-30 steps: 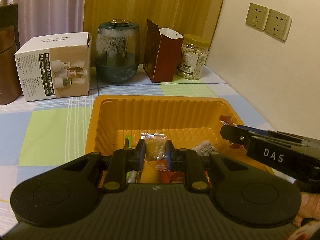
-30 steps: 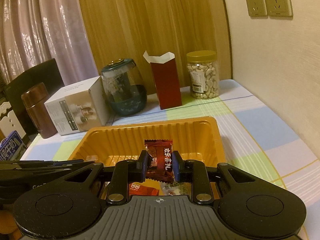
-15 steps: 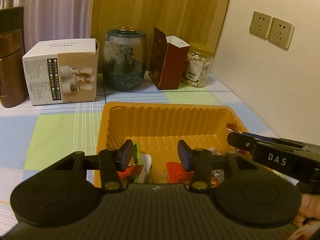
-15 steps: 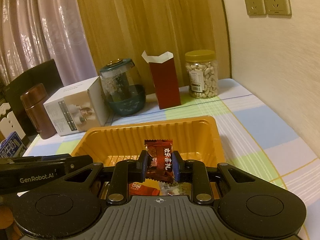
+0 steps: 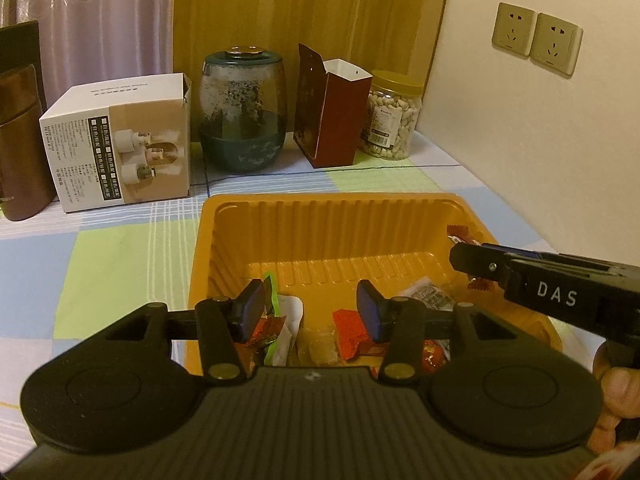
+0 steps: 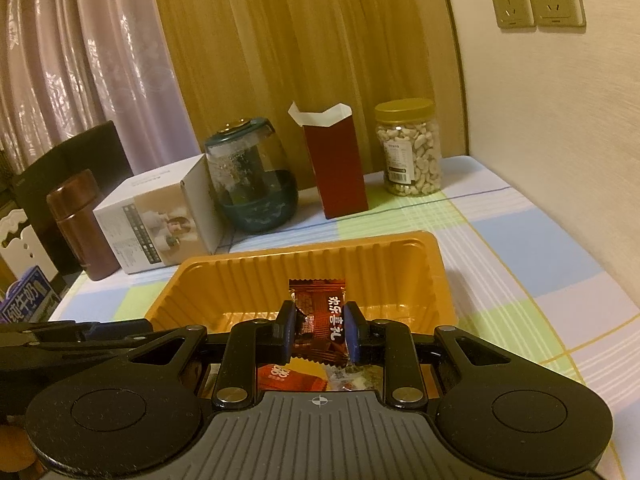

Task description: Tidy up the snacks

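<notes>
Snacks are the business here, and they sit in two places: a loose heap in the near end of the orange tray (image 5: pixel 400 216), and one brown wrapped candy (image 6: pixel 320 316) held above it.

The tray is a thin ribbed plastic shell resting on the checked worktop (image 5: pixel 100 248). Judge it light and flexible; it will likely skid or flex if you push against its wall, so work down from above instead of sideways.

The heap (image 5: pixel 312 332) is mixed small packets: red, green-edged, clear and white wrappers, overlapping. Expect them to be very light, crinkly and slick, with soft or brittle contents. Take each across its filled middle; the crimped ends will likely fold or slip.

Your right gripper (image 6: pixel 320 334) has its fingers clamped on the brown candy, pads pressing both sides of the packet's body, its upper crimped edge standing free above. That hold looks sound, and you need no added squeeze.

Your left gripper (image 5: pixel 311 312) stands with its fingers apart and nothing between the pads, poised over the heap just inside the tray's near edge.

The two tools are close together over the near end of the tray; mind a clash when either descends.
</notes>
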The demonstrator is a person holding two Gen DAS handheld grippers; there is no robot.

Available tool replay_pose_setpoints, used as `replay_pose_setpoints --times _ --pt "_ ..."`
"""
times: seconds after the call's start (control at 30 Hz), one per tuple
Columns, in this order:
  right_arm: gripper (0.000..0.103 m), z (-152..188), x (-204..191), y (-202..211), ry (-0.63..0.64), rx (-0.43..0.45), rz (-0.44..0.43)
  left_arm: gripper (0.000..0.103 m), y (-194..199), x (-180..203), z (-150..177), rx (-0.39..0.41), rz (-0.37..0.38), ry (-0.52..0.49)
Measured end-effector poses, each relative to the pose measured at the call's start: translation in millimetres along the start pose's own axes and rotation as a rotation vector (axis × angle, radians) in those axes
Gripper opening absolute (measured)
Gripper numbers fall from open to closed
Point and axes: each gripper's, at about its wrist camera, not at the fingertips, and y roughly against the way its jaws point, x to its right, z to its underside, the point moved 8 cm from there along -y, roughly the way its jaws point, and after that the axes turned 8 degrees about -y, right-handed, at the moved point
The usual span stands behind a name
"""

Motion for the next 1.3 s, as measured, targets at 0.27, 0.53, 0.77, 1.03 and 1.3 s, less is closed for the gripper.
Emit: replay_pose_setpoints --times 0.27,0.53,0.77,1.03,1.3 --pt "0.026 0.4 -0.5 -1.3 -0.006 -0.003 -0.016 0.048 -0.2 0.9 0.6 0.001 -0.002 -0.003" --pt "0.066 -9.2 13.3 2.8 -0.116 0.053 -0.059 0.059 0.1 0.5 1.0 0.005 -0.012 -0.008" --pt "0.066 -18.5 25.3 9.1 -0.149 0.083 -0.029 0.067 0.5 1.0 1.3 0.008 -0.019 -0.017" --pt "0.067 -16.8 29.6 9.7 -0.145 0.072 -0.003 0.082 5.7 0.5 0.7 0.025 -0.041 -0.027" --pt "0.067 -12.7 34.6 21.8 -0.153 0.075 0.019 0.094 20.3 5.3 1.8 0.045 -0.053 -0.029"
